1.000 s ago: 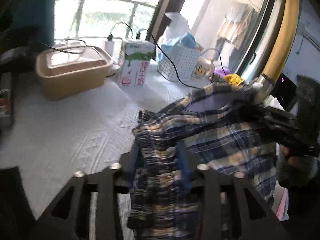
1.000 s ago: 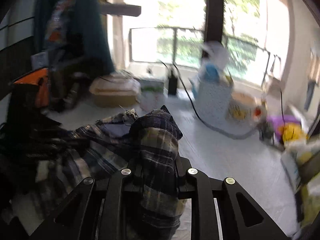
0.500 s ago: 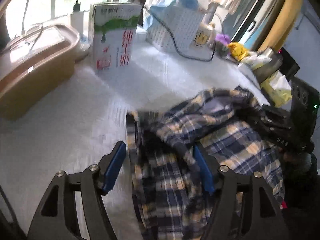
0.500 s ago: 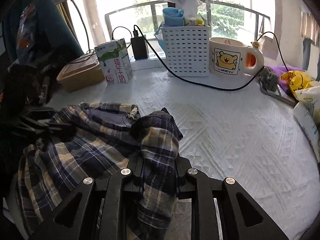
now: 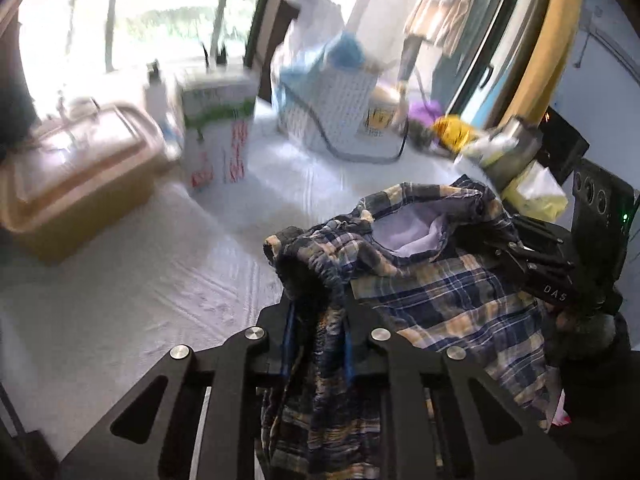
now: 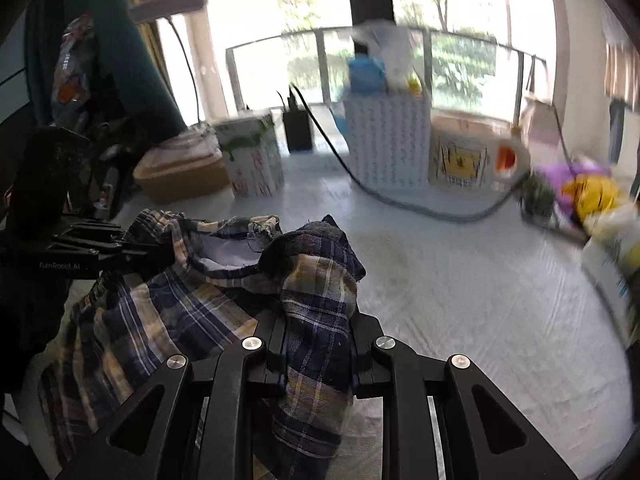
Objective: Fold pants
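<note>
The pants [image 5: 436, 300] are blue and yellow plaid with a pale lining, held up above the white table cover [image 5: 160, 264]. My left gripper [image 5: 316, 304] is shut on one bunched end of the waistband. My right gripper [image 6: 316, 320] is shut on the other end of the pants [image 6: 168, 312], which hang between the two grippers. The right gripper also shows in the left wrist view [image 5: 548, 264], and the left gripper in the right wrist view [image 6: 92, 248].
At the back stand a tan lidded box [image 5: 76, 176], a milk carton [image 5: 218, 132], a white basket [image 6: 388, 140] with a black cable [image 6: 400, 200], and a bear mug [image 6: 464, 160]. A yellow packet [image 5: 536, 196] lies at the right.
Half a second ago the left gripper was open over the pants on the table; now it is shut on the waistband. Both grippers have lifted the pants off the table.
</note>
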A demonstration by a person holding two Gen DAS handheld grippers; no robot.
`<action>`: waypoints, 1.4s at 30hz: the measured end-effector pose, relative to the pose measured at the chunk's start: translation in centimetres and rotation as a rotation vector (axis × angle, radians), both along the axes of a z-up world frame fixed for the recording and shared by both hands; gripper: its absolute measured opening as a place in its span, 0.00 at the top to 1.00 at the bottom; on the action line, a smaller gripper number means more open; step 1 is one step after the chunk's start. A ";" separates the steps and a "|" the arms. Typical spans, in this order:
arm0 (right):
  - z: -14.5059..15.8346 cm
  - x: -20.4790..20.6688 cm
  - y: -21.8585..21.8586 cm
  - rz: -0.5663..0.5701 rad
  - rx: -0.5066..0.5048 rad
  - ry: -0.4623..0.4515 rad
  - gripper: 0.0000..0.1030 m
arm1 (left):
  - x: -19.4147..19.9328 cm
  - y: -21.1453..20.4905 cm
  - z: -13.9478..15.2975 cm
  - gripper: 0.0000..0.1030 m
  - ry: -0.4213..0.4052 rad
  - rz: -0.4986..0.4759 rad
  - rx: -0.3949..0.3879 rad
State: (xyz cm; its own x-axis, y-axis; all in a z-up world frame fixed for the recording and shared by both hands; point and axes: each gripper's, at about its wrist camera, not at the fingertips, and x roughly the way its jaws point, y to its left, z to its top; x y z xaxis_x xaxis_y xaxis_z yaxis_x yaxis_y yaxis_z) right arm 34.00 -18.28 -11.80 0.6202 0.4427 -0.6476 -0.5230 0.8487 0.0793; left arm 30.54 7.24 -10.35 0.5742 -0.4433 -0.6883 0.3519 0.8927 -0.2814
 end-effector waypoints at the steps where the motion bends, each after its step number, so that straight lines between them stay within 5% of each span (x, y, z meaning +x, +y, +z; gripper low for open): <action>1: 0.8 -0.4 0.2 0.004 0.002 -0.025 0.79 | -0.9 0.3 0.9 0.84 -0.029 0.017 0.000; 15: 16.6 -13.1 5.7 0.191 0.033 -0.483 0.79 | -16.3 5.9 13.9 0.84 -0.434 0.288 -0.027; 24: 21.9 -20.1 9.4 0.336 0.106 -0.644 0.79 | -24.5 9.4 18.5 0.84 -0.595 0.456 -0.006; 32: 21.9 -20.8 12.3 0.421 0.158 -0.624 0.79 | -27.0 12.7 18.1 0.84 -0.605 0.515 0.050; 36: 19.6 -19.0 14.9 0.438 0.130 -0.539 0.79 | -25.0 14.7 15.1 0.84 -0.524 0.539 0.048; 42: 12.2 -12.3 19.9 0.443 0.069 -0.308 0.79 | -18.5 18.7 7.3 0.84 -0.288 0.592 0.024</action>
State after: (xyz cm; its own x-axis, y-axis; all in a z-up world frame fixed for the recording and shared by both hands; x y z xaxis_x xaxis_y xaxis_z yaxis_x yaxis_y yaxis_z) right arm 21.70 1.62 0.43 0.5213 0.7400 -0.4251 -0.8371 0.5402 -0.0861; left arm 11.99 25.95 -3.08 0.8791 0.0172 -0.4763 -0.1420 0.9634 -0.2272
